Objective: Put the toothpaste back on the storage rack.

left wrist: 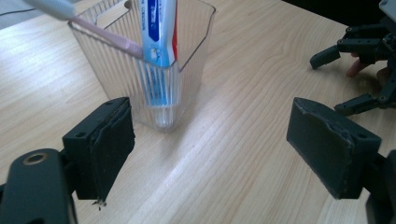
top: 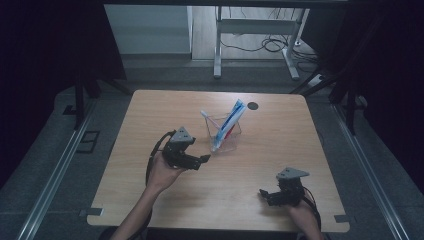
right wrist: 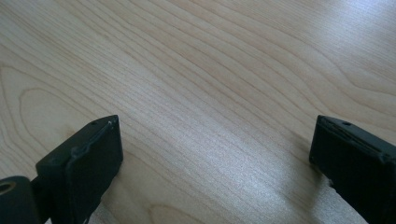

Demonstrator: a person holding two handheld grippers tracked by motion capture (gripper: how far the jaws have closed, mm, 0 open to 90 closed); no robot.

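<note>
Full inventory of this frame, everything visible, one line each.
Cup: 1, clear ribbed plastic, middle of the table, just ahead of the left claw.
Toothpaste tube: 1, blue and white with red, standing tilted inside the cup.
Toothbrush: 1, pinkish handle with a white end, leaning in the cup.
Round mark: 1, dark, far edge of the table; what it is, cannot tell.
Table: 1, light wood grain.
Desk frame: 1, white, on the floor beyond the table, cables beside it.
Left claw: 1, black, open, facing the cup.
Right claw: 1, black, open, over bare table at near right.
</note>
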